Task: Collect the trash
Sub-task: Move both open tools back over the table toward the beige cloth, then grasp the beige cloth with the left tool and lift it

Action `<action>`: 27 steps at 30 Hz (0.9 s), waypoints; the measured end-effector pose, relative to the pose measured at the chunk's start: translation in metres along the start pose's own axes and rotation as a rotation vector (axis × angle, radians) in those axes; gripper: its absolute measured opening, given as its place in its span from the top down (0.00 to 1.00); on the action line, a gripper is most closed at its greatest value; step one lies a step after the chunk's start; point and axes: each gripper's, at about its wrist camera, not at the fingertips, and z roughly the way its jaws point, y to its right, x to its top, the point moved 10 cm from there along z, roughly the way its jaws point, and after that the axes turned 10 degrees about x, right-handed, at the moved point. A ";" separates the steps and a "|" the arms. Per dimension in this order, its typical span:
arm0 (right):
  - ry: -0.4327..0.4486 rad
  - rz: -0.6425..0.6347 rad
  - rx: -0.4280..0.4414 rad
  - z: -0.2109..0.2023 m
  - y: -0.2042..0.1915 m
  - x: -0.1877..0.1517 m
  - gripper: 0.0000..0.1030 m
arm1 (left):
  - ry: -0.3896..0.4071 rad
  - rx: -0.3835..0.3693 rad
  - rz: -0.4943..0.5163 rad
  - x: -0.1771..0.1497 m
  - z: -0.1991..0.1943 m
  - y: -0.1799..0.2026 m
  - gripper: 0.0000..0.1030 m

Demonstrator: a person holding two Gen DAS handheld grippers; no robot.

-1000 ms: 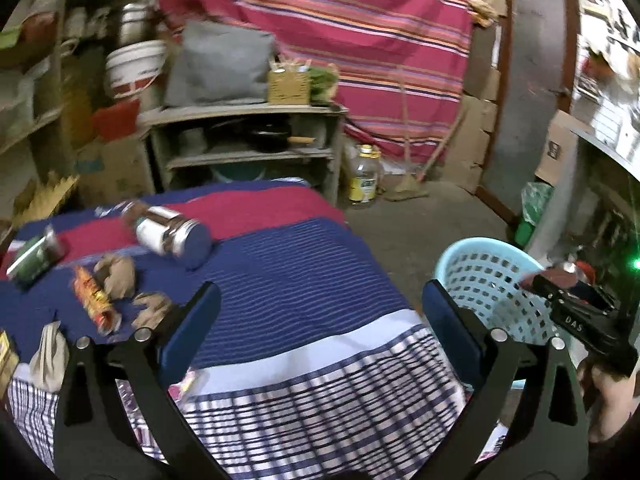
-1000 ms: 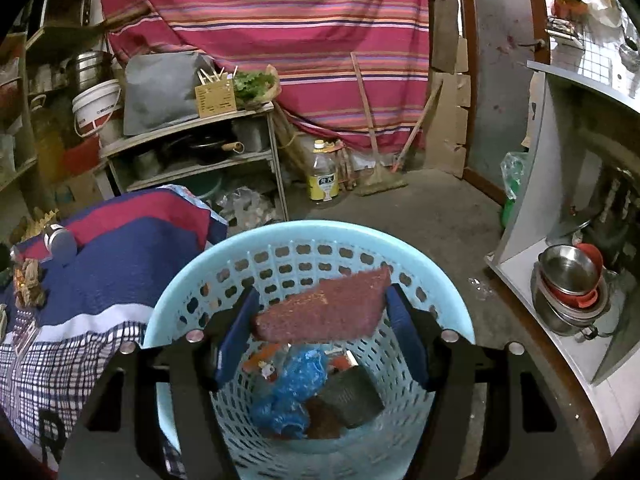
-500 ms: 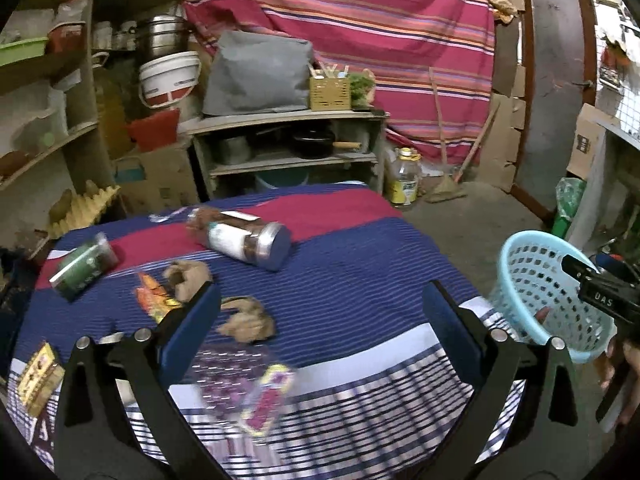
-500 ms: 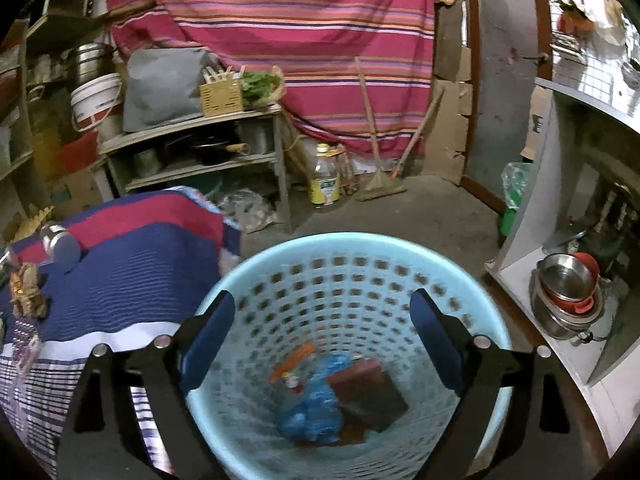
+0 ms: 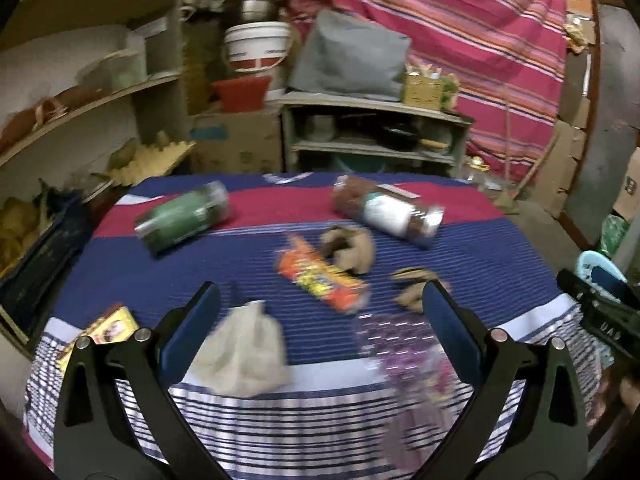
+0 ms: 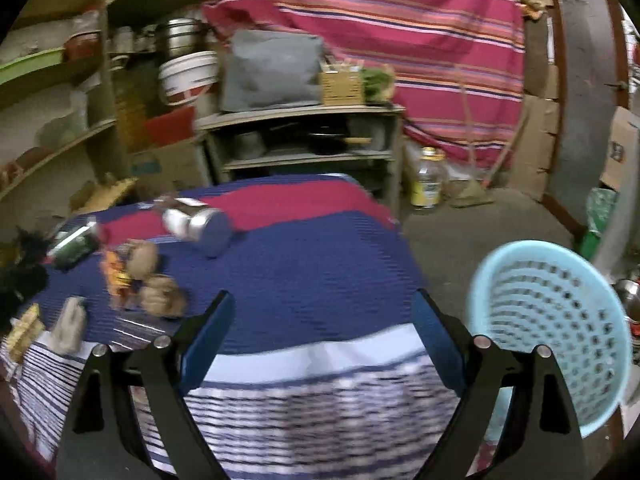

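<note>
Trash lies on the striped tablecloth (image 5: 500,248): an orange snack wrapper (image 5: 320,276), a crumpled white bag (image 5: 240,348), a purple wrapper (image 5: 404,344), brown paper wads (image 5: 348,248), a yellow packet (image 5: 108,328). My left gripper (image 5: 320,328) is open and empty above the table's near edge, the white bag by its left finger. My right gripper (image 6: 322,336) is open and empty over the table's right part. The light blue basket (image 6: 552,320) stands on the floor to its right; its rim also shows in the left wrist view (image 5: 596,264).
A green jar (image 5: 180,216) and a brown jar with a white label (image 5: 388,212) lie on the table's far side. A shelf unit (image 5: 376,132), wall shelves (image 5: 80,112) and a striped curtain (image 6: 400,20) stand behind. A yellow-labelled bottle (image 6: 428,180) stands on the floor.
The right gripper let the red-brown trash piece fall into the basket, then swung left from the basket toward the table. The left gripper turned left toward the trash.
</note>
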 end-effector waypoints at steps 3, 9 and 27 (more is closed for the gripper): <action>-0.014 -0.068 0.013 0.008 -0.032 0.004 0.15 | -0.021 0.026 -0.030 -0.003 0.012 -0.028 0.05; -0.008 -0.116 0.017 0.016 -0.071 0.018 0.15 | -0.050 0.031 -0.098 -0.003 0.028 -0.064 0.05; -0.106 -0.094 -0.028 0.075 -0.061 -0.007 0.15 | -0.269 -0.054 0.036 -0.057 0.086 -0.049 0.06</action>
